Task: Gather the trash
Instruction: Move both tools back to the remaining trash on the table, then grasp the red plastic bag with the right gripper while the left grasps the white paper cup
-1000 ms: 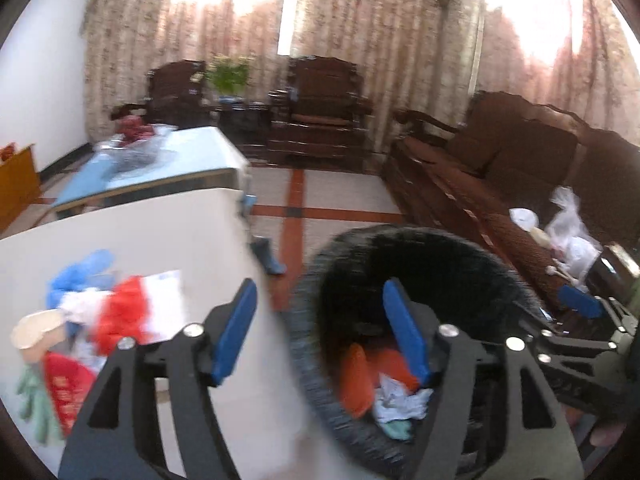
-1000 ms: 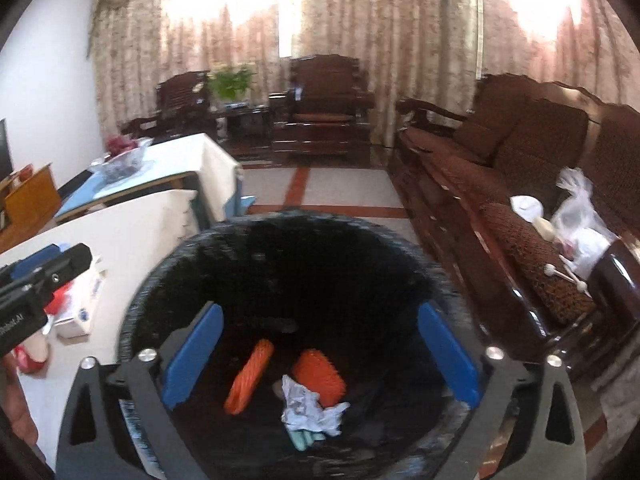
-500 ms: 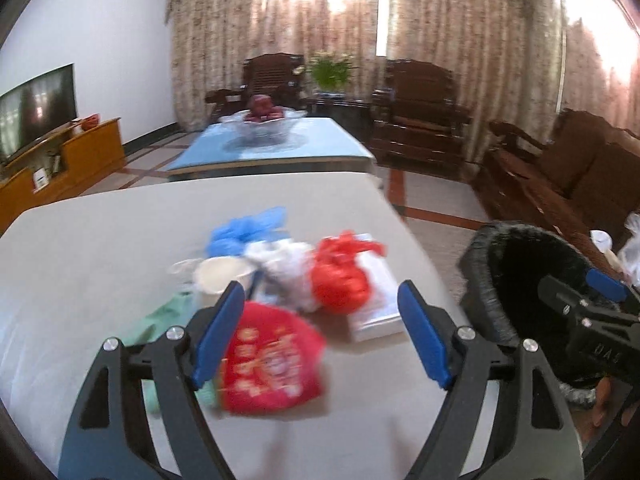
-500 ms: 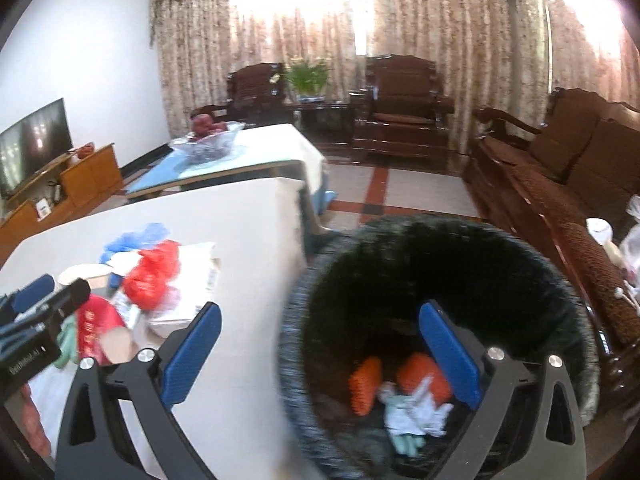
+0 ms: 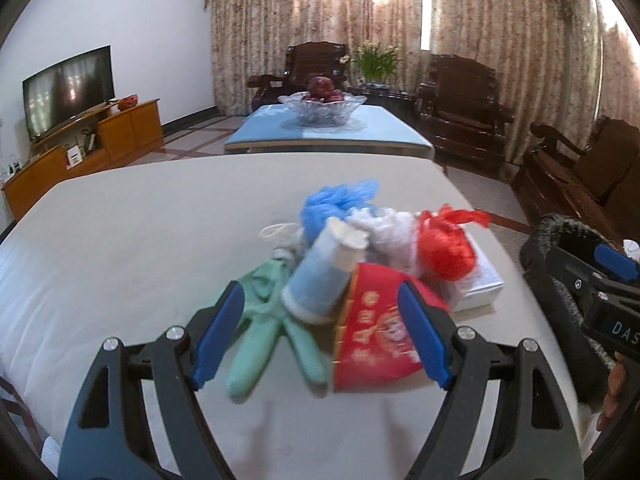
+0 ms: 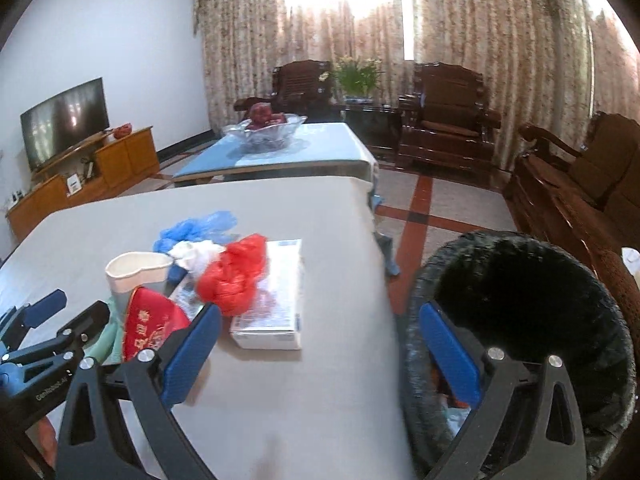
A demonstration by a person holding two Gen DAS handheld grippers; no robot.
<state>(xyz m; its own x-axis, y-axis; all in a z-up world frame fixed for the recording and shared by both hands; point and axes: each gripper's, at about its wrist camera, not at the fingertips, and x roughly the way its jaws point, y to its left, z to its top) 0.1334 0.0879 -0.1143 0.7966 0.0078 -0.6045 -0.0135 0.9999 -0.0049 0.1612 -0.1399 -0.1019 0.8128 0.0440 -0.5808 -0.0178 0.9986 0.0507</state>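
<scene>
Behind my two tools I see a living room with long flowery curtains (image 5: pixel 280 40), dark wooden armchairs (image 5: pixel 460 100), a flat black TV (image 5: pixel 66 88) and a glass bowl of red fruit (image 5: pixel 322 106) on a blue table.

Close to me is a big white table (image 5: pixel 140 240), and the trash sits on it in one small heap. I see a scrunched blue plastic bag (image 5: pixel 336 200), a crumpled white plastic bag (image 5: pixel 386 230), a knotted red plastic bag (image 5: pixel 448 250), a squashed paper cup (image 5: pixel 320 276) lying on its side, a soft green rubber glove (image 5: pixel 260 320), a shiny red packet (image 5: pixel 376 344) with gold writing too blurry to read, and a flat white box (image 6: pixel 272 304) under the red bag.

My left gripper (image 5: pixel 320 332) is wide open and has just been opening. It holds nothing. The cup, glove and packet lie beyond its blue pads (image 5: pixel 218 332).

My right gripper (image 6: pixel 320 356) is wide open too and holds nothing. It hangs over the table edge beside the round black trash bin (image 6: pixel 540 320), which stands on the floor.

The right tool's side reads "DAS", then gets cut off.
</scene>
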